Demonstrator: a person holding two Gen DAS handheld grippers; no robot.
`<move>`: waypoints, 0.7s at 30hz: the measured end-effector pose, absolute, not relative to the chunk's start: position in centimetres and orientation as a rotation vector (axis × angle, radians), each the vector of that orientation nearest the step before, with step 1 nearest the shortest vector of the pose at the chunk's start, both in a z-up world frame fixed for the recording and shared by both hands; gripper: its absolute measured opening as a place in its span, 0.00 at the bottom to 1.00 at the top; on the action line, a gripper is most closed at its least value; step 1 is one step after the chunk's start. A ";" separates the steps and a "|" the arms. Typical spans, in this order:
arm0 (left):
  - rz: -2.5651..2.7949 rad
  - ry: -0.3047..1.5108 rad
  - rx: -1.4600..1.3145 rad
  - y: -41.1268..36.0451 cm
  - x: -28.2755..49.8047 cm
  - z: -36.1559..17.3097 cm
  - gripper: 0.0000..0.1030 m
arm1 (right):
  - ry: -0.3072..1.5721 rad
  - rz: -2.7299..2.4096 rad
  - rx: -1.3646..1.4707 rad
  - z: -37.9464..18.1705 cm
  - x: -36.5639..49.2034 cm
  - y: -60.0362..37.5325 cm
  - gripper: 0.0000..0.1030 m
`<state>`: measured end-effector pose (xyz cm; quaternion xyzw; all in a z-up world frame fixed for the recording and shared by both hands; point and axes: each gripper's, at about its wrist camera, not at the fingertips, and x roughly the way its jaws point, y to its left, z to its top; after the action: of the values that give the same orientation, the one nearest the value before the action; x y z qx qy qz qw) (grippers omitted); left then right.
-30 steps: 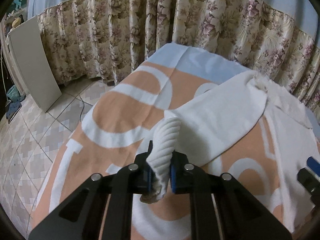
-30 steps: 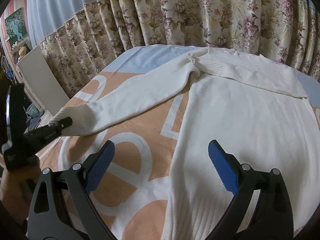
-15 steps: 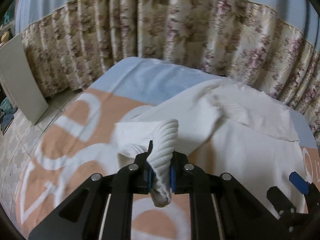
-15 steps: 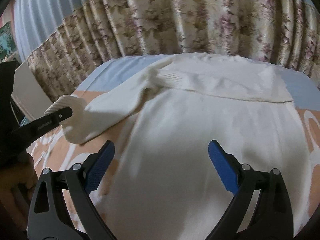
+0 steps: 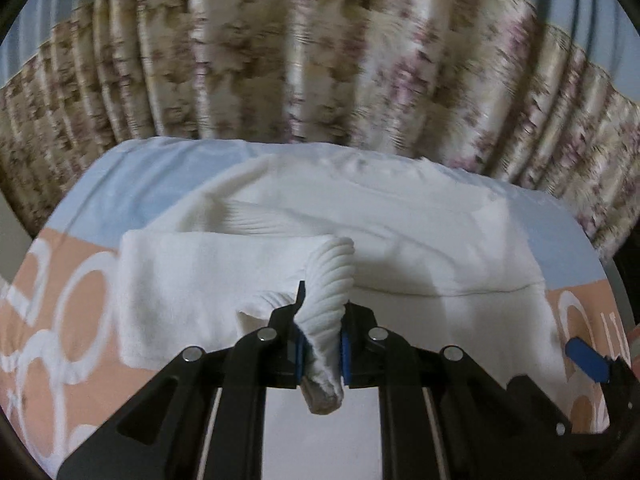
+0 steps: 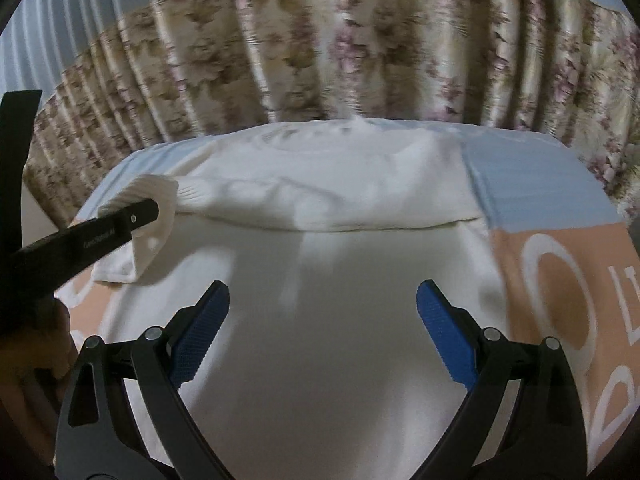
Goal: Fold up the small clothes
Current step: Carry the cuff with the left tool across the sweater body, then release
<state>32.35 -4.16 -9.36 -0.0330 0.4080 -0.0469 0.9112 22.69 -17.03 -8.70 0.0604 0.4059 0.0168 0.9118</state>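
A cream knit sweater (image 6: pixel 340 280) lies flat on the bed, its far part folded over in a band (image 6: pixel 340 196). My left gripper (image 5: pixel 322 350) is shut on the ribbed sleeve cuff (image 5: pixel 332 280) and holds the sleeve (image 5: pixel 200 280) doubled over the sweater's left side. It also shows in the right wrist view (image 6: pixel 132 220), still on the cuff (image 6: pixel 148 188). My right gripper (image 6: pixel 322 332) is open and empty, hovering over the sweater's body; one of its blue pads (image 5: pixel 588 358) shows in the left wrist view.
The bed has an orange and white patterned blanket (image 6: pixel 560 280) with a pale blue part (image 6: pixel 528 176) at the far end. Floral curtains (image 6: pixel 320 48) hang right behind the bed.
My left gripper has carried the cuff rightward, bringing the sleeve from stretched out to the left to folded over the sweater. The right gripper has shifted right over the body, still open.
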 end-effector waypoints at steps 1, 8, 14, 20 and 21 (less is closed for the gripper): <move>-0.106 0.844 -0.066 -4.9 32.6 -9.6 0.12 | 0.837 0.021 0.124 -8.9 23.0 -17.8 0.92; -0.165 0.861 -0.056 -9.8 34.7 -10.9 0.12 | 0.831 -0.048 0.134 -9.4 25.1 -22.7 0.92; -0.214 0.852 -0.024 -13.8 36.3 -11.0 0.12 | 0.824 -0.079 0.145 -9.7 26.7 -25.5 0.92; -0.250 0.877 0.011 -16.6 37.6 -12.5 0.18 | 0.828 -0.105 0.164 -10.6 27.4 -27.8 0.92; -0.246 0.872 0.017 -16.4 37.6 -12.5 0.20 | 0.828 -0.108 0.166 -10.7 27.4 -28.2 0.92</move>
<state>37.56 -16.42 -12.55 0.0080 0.4212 -0.1187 0.8991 27.41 -28.24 -10.74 0.0807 0.4017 -0.0526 0.9107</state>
